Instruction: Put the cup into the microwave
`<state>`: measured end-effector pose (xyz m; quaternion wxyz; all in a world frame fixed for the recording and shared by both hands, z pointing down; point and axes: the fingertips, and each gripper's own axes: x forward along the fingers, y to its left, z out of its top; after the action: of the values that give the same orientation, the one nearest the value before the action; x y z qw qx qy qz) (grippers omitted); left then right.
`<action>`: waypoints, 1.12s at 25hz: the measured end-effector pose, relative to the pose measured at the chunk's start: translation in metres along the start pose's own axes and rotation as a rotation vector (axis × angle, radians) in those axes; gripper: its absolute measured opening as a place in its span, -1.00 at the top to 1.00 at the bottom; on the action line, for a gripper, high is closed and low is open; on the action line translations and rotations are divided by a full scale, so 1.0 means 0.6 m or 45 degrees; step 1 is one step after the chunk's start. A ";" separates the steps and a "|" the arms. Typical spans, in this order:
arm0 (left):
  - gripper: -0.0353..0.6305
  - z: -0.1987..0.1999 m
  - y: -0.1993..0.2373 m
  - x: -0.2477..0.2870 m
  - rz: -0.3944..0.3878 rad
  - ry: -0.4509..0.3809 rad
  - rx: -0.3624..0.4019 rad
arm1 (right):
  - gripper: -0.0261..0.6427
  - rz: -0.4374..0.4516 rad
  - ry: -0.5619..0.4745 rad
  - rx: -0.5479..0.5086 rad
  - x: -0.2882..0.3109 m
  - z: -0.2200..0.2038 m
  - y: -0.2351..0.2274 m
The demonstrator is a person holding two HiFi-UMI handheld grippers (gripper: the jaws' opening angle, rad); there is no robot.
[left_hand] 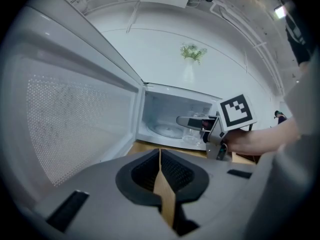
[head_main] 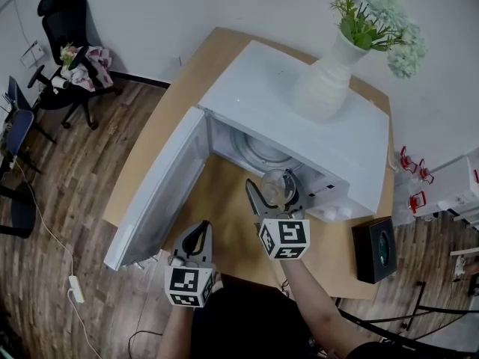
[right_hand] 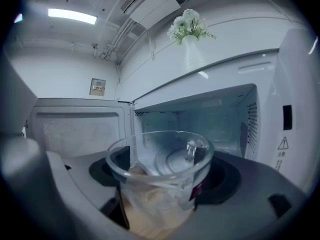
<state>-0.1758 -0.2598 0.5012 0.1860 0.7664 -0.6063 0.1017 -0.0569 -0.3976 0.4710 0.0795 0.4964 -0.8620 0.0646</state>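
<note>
Where the dark plank floor (head_main: pixel 82 170) meets a plain white wall (head_main: pixel 187 6), the head view shows a rounded, light wooden table (head_main: pixel 161 126) carrying a boxy white microwave (head_main: pixel 299 133). Its door (head_main: pixel 161 200) hangs open to the left. A ribbed white vase (head_main: pixel 325 84) of green and pale flowers stands on the microwave's smooth top, and a black box (head_main: pixel 374 249) sits near the table's right corner. A black office chair (head_main: pixel 63 32) is parked far left. The right gripper (head_main: pixel 272 183) holds the clear cup (head_main: pixel 277 191) at the mouth of the oven, while the left gripper (head_main: pixel 200 229) hangs just beside the door's near end.

Seen from the left gripper view, the ridged dark pads (left_hand: pixel 175 171) meet at their tips with nothing between them, only a sliver of tabletop showing behind. The door's dotted mesh window (left_hand: pixel 75 129) fills the left, and a round turntable (left_hand: pixel 167 130) lies inside the cavity.

Through the right gripper view, the jaws pinch the transparent, round-rimmed cup from both sides, in front of the lit white cavity (right_hand: pixel 220 119).
</note>
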 end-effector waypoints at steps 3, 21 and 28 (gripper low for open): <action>0.86 0.010 0.001 0.015 -0.015 -0.004 0.027 | -0.30 0.004 -0.001 -0.009 0.021 0.000 -0.006; 0.86 0.049 -0.003 0.086 -0.034 -0.049 0.027 | -0.30 0.045 -0.038 -0.001 0.154 0.018 -0.036; 0.86 0.034 -0.006 0.089 -0.018 -0.038 -0.018 | -0.30 0.032 0.005 -0.033 0.192 0.005 -0.050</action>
<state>-0.1609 -0.3151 0.5021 0.1833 0.7707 -0.6044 0.0847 -0.0885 -0.5106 0.4920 0.0870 0.4841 -0.8689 0.0553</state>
